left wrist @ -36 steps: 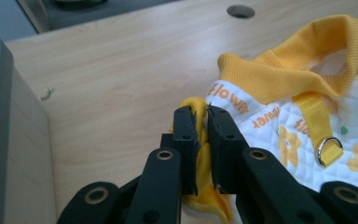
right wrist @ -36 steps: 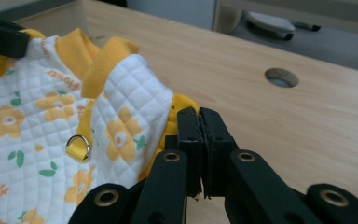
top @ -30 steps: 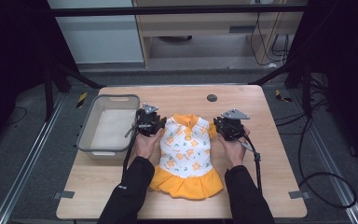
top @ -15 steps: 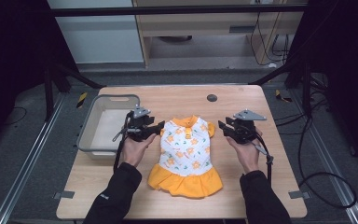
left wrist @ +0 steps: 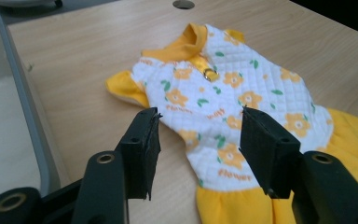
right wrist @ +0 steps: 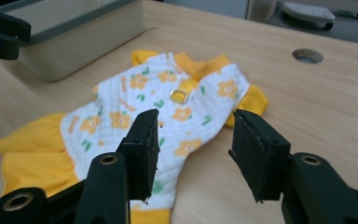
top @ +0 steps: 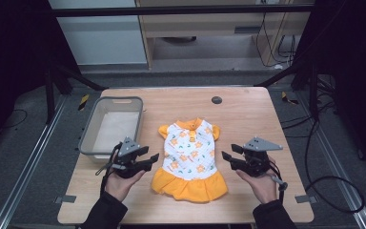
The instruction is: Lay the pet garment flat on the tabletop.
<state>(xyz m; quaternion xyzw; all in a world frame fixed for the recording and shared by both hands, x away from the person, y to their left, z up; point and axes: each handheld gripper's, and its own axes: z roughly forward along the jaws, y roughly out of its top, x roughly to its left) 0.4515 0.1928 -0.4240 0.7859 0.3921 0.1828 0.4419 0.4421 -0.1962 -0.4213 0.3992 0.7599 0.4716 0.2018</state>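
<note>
Beside dress (top: 190, 157), claws withdrawn (open)

A light wooden counter (top: 248, 114) carries two things. A small quilted dress (top: 190, 157), white with orange flowers and an orange ruffled skirt, lies flat near the middle, collar toward the far edge. Left of it, just apart, sits a grey plastic bin (top: 88, 138). A round cable hole (top: 216, 100) marks the far side.
</note>
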